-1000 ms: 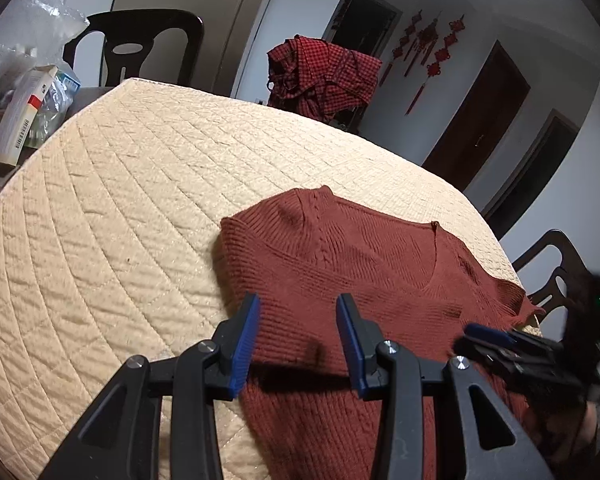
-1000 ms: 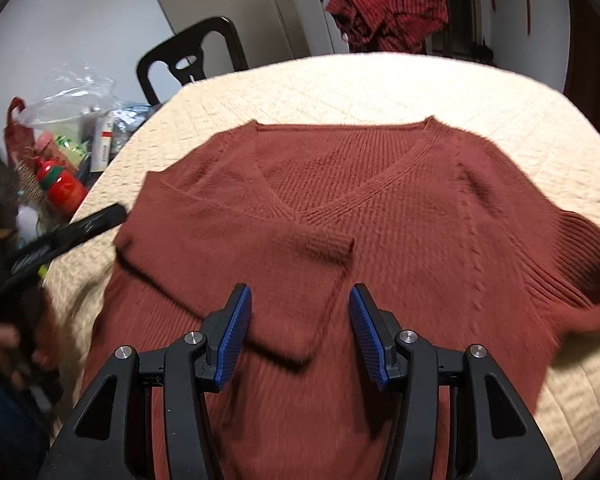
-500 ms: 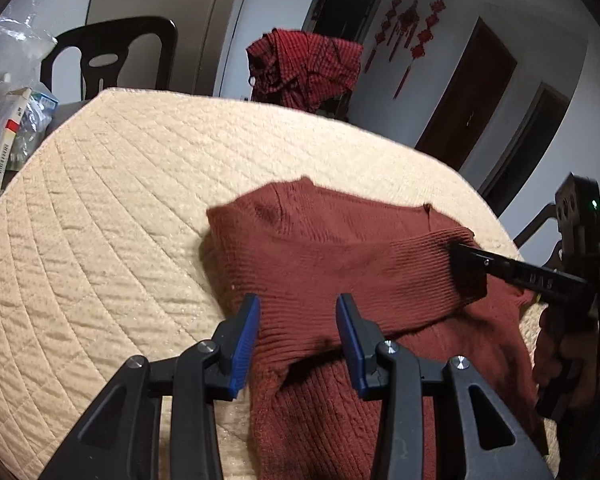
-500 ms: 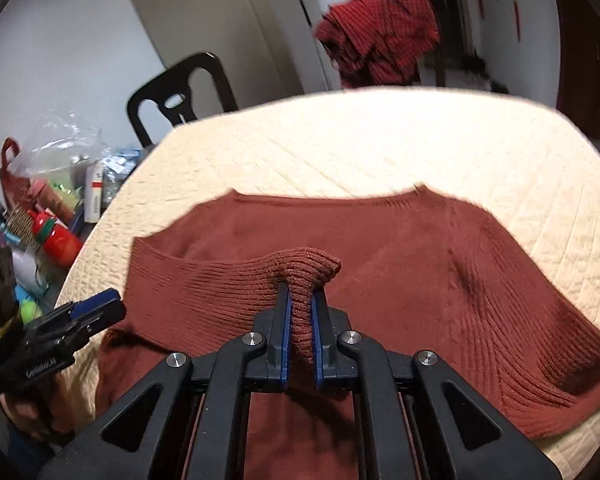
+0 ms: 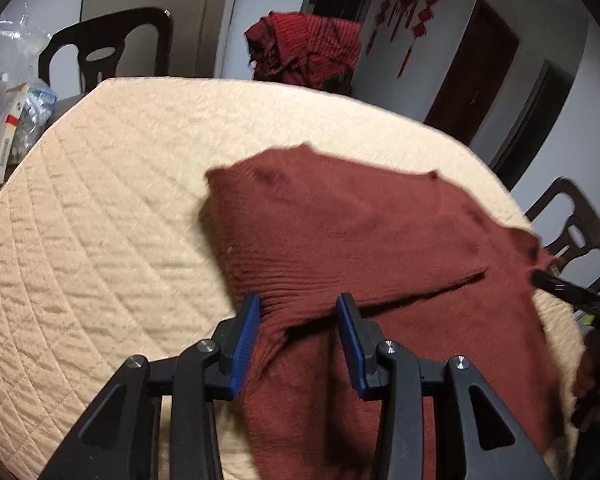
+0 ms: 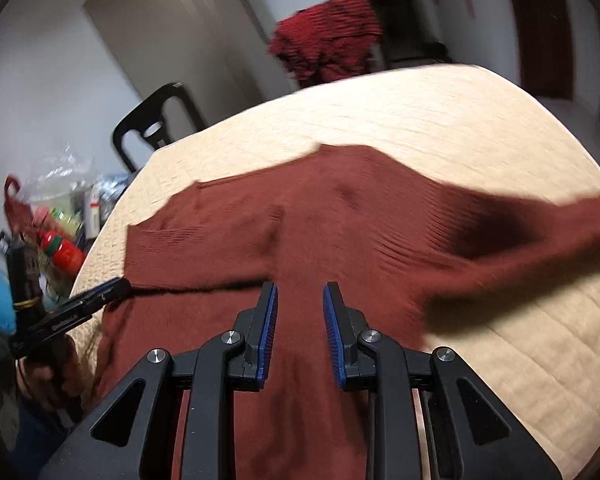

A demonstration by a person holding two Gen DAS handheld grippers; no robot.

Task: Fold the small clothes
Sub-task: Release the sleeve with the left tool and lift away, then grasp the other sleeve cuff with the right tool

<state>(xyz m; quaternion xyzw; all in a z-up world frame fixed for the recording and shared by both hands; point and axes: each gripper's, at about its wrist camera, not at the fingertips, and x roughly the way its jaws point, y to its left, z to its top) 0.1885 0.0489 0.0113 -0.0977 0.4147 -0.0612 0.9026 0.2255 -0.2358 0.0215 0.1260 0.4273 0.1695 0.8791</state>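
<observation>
rust-brown knit sweater [image 5: 364,240] lies spread on the cream quilted table cover [image 5: 100,240], filling the middle and the 4 o'clock part of the left wrist view. one sleeve is folded across its body, the cuff end lying toward 3 o'clock.

left gripper [image 5: 298,332] hangs at 6 o'clock over the sweater's near edge, jaws spread partway, cloth under the gap but not pinched by the blue pads [image 5: 246,332].

right gripper [image 6: 299,328] sits at 6 o'clock in its own view, over the sweater [image 6: 340,220]. its jaws have just been opening, after pinching the sleeve, and nothing is between them now; they stand a little apart. the picture is blurred there.

a red plaid garment [image 5: 306,50] hangs at 12 o'clock beyond the table. a dark chair [image 5: 104,46] stands at 10 o'clock, with bags and bottles [image 6: 60,220] at 9 o'clock in the right wrist view.
</observation>
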